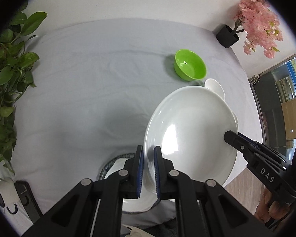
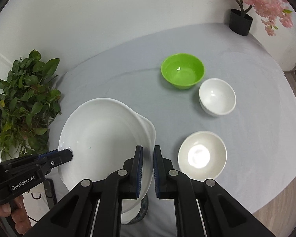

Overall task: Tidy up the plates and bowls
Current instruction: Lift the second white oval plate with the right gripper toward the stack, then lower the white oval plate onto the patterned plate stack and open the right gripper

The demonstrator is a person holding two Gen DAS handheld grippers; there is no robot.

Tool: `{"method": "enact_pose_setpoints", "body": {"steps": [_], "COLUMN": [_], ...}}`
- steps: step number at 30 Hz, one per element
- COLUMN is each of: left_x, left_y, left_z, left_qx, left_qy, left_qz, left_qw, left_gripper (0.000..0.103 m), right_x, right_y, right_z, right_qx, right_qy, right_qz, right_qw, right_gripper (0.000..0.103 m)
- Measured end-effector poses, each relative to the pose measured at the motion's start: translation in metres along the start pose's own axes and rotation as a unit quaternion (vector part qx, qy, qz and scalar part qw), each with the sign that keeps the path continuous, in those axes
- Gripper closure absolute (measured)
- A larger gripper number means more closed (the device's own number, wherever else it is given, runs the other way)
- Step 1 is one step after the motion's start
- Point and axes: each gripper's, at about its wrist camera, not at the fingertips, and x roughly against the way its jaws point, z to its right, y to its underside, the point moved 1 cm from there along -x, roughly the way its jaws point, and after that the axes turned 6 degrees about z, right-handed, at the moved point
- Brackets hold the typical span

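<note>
The white plate (image 1: 189, 136) hides most of the patterned plate (image 1: 116, 159) under it and all but a sliver of the white bowl (image 1: 217, 87) at one o'clock. The pink blossom plant (image 2: 266, 2) at one o'clock is blurred and cut off by the frame.

We see the large plate (image 2: 106, 136) near-left above the table (image 2: 256, 138), over another plate (image 1: 112, 164). Three bowls sit right of it: one bowl (image 2: 182, 71) far, another (image 2: 217, 96) just right-near of that, a third (image 2: 202, 155) nearest. Plants occupy far-left (image 2: 27, 102) and far-right (image 2: 244, 13).
</note>
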Motion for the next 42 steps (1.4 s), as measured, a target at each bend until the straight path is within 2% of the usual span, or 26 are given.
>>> {"method": "enact_pose_setpoints", "body": {"steps": [6, 7, 12, 20, 29, 34, 42], "left_x": [-0.005, 0.006, 0.009, 0.007, -0.037, -0.062, -0.087], "left_y": [0.023, 0.032, 0.049, 0.081, 0.124, 0.133, 0.137], "left_z": [0.011, -0.004, -0.011, -0.039, -0.070, -0.081, -0.102], "left_qx": [0.015, 0.016, 0.016, 0.056, 0.109, 0.115, 0.120], "left_qy": [0.005, 0.007, 0.002, -0.011, -0.007, -0.013, -0.016], "left_qz": [-0.003, -0.004, -0.006, -0.017, -0.064, -0.082, -0.092], "left_qw": [0.9999, 0.9998, 0.9998, 0.9982, 0.9919, 0.9899, 0.9884], "left_gripper": [0.094, 0.094, 0.094, 0.094, 0.094, 0.094, 0.094], "right_x": [0.030, 0.025, 0.017, 0.007, -0.039, -0.073, -0.113], "right_y": [0.038, 0.044, 0.064, 0.091, 0.129, 0.148, 0.166], "right_z": [-0.015, -0.017, -0.017, -0.032, -0.033, -0.026, -0.021], "right_qx": [0.005, 0.007, 0.007, 0.040, 0.055, 0.056, 0.054], "right_qy": [0.002, 0.002, -0.002, -0.014, -0.010, -0.005, -0.003], "right_qz": [-0.002, -0.003, -0.011, -0.031, -0.105, -0.140, -0.150], "right_qw": [1.000, 1.000, 1.000, 0.999, 0.993, 0.989, 0.987], "right_gripper": [0.095, 0.095, 0.096, 0.096, 0.096, 0.096, 0.096]}}
